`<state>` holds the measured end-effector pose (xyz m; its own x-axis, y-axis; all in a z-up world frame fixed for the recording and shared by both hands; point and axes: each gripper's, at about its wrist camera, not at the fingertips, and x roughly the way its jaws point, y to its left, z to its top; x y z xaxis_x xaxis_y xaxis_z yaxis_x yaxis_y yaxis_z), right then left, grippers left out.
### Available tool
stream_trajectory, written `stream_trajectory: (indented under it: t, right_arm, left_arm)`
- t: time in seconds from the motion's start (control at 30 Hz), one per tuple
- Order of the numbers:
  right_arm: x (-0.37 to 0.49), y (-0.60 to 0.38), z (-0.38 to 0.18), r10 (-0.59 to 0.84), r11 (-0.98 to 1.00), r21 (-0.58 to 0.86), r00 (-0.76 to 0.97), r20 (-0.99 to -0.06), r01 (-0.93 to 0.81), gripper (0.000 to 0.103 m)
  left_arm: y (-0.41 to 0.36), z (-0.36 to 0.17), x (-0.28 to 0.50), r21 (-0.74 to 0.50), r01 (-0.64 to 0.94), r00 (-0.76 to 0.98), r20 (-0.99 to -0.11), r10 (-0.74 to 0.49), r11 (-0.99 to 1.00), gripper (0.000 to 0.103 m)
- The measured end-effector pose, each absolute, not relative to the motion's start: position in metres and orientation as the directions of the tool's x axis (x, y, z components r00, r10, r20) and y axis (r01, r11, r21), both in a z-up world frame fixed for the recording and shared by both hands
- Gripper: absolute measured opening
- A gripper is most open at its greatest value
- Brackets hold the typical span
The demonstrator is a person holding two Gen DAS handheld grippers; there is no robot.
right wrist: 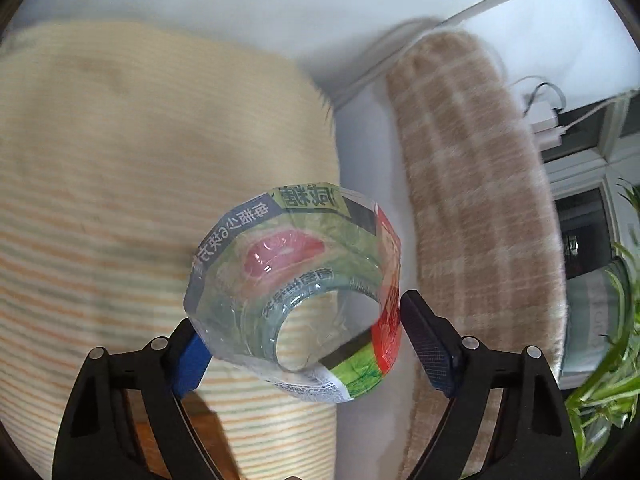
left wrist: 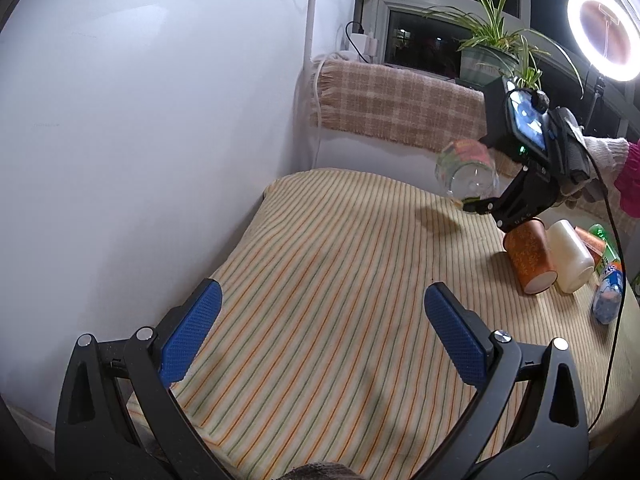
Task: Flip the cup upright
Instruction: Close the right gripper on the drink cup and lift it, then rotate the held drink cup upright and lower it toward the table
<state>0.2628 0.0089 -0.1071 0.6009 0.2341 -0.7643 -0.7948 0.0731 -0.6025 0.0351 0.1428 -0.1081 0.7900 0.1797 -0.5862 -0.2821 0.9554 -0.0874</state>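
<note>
your right gripper [right wrist: 302, 344] has its two pads pressed against the sides of the clear plastic cup [right wrist: 296, 292], clamped on it. the cup is off the striped cloth [left wrist: 320, 280], hanging in the air above the cloth's far edge, tilted, with its open mouth turned toward your right wrist camera and a printed green, red and grey label wrapped round its wall. from your left wrist camera the same cup [left wrist: 466, 170] shows tipped on its side in the air, with a dark shadow on the cloth just below it, and your right gripper [left wrist: 480, 206] reaches in from the right to its lower edge.

your left gripper [left wrist: 320, 328] hovers low over the near part of the striped cloth, its blue pads [left wrist: 190, 332] spread wide apart with nothing between them.

to the right of the cup, on the cloth, an orange paper cup [left wrist: 530, 260] and a cream cylinder [left wrist: 570, 260] lie tipped side by side, touching, with a blue bottle [left wrist: 608, 296] just beyond them. behind the cup a checked blanket [left wrist: 392, 100] drapes over the ledge, with a spider plant [left wrist: 496, 44] and a lit ring light [left wrist: 606, 32] further right.
</note>
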Motion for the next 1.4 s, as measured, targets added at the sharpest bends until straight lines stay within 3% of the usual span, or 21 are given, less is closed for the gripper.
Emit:
stream_trajectory:
  t: [0.2, 0.4, 0.53, 0.73, 0.93, 1.1, 1.4]
  right_arm:
    - [0.228, -0.003, -0.07, 0.362, 0.184, -0.564, 0.589, -0.723, -0.805, 0.086]
    - [0.174, -0.038, -0.023, 0.523, 0.342, -0.411, 0.535, -0.664, -0.845, 0.086]
    - [0.137, -0.058, -0.021, 0.583, 0.475, -0.277, 0.535, -0.611, -0.835, 0.086]
    - [0.095, -0.109, -0.039, 0.663, 0.614, 0.066, 0.469, -0.583, -0.786, 0.086]
    - [0.062, -0.175, -0.066, 0.642, 0.737, 0.317, 0.471, -0.605, -0.597, 0.086]
    - [0.063, -0.238, -0.094, 0.678, 0.735, 0.544, 0.422, -0.602, -0.405, 0.086]
    - [0.087, -0.264, -0.127, 0.7, 0.713, 0.624, 0.283, -0.655, -0.32, 0.086]
  left_arm:
    - [0.145, -0.1, 0.019, -0.095, -0.288, 0.806, -0.561, 0.187, 0.953, 0.103]
    - [0.14, -0.091, 0.004, -0.102, -0.274, 0.825, -0.536, 0.179, 0.956, 0.103]
    - [0.135, -0.087, -0.002, -0.112, -0.259, 0.837, -0.521, 0.166, 0.959, 0.103]
    - [0.117, -0.087, -0.007, -0.142, -0.202, 0.852, -0.514, 0.102, 0.969, 0.103]
    - [0.087, -0.089, -0.008, -0.15, -0.111, 0.853, -0.522, 0.017, 0.982, 0.103]
    - [0.07, -0.088, -0.007, -0.229, -0.027, 0.835, -0.541, -0.104, 0.973, 0.103]
    - [0.059, -0.084, -0.008, -0.264, -0.002, 0.812, -0.564, -0.152, 0.965, 0.103]
